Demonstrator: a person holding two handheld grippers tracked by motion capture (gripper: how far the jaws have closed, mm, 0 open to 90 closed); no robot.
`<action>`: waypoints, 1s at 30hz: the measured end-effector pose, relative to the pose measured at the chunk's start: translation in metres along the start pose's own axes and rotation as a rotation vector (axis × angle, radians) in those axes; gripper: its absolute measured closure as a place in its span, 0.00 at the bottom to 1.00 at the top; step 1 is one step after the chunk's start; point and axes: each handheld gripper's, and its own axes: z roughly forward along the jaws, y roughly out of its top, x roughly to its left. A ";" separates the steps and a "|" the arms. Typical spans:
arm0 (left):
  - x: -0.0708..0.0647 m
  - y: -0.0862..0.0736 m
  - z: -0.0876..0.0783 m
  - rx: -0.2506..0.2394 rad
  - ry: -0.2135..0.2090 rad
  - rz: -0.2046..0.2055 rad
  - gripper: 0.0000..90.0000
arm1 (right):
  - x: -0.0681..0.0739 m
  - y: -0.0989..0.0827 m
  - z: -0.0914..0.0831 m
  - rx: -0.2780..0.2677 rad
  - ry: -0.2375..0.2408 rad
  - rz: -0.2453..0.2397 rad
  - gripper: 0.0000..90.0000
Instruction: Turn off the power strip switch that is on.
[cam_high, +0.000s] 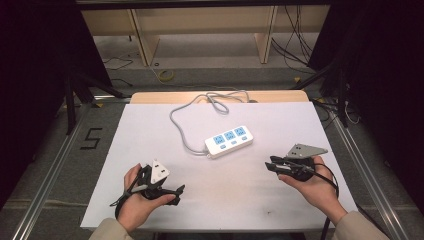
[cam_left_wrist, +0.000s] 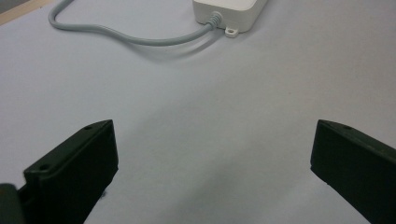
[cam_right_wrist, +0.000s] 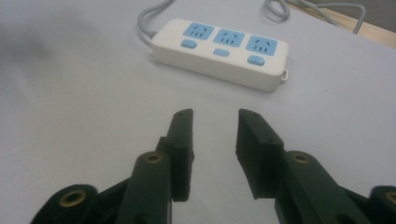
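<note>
White sheeting covers the table (cam_high: 150, 130), where the power strip (cam_high: 229, 141) with 3 sockets lies centred between the left gripper (cam_high: 172, 194), spread wide, and the right gripper (cam_high: 270, 165), narrowly parted, both empty and within easy reach.

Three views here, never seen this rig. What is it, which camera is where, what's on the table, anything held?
No robot arm: a person holds a two-jaw gripper in each hand. The high view looks down on the table, with the left gripper and the right gripper near its front edge. The other two pictures come from cameras riding on the grippers, looking along their black fingers. On the white surface lies a white power strip with three blue sockets and a grey cord. Both grippers are open and hold nothing; the left is spread wider.
</note>
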 end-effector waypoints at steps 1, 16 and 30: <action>0.000 0.000 0.000 0.000 -0.003 0.003 0.00 | 0.000 0.002 0.001 0.000 -0.005 -0.002 0.81; 0.000 0.000 0.000 0.008 -0.003 0.000 0.01 | -0.001 0.021 0.020 0.036 -0.031 -0.008 1.00; -0.002 0.000 0.001 0.007 -0.005 -0.003 0.01 | -0.002 0.035 0.039 0.056 -0.032 0.006 1.00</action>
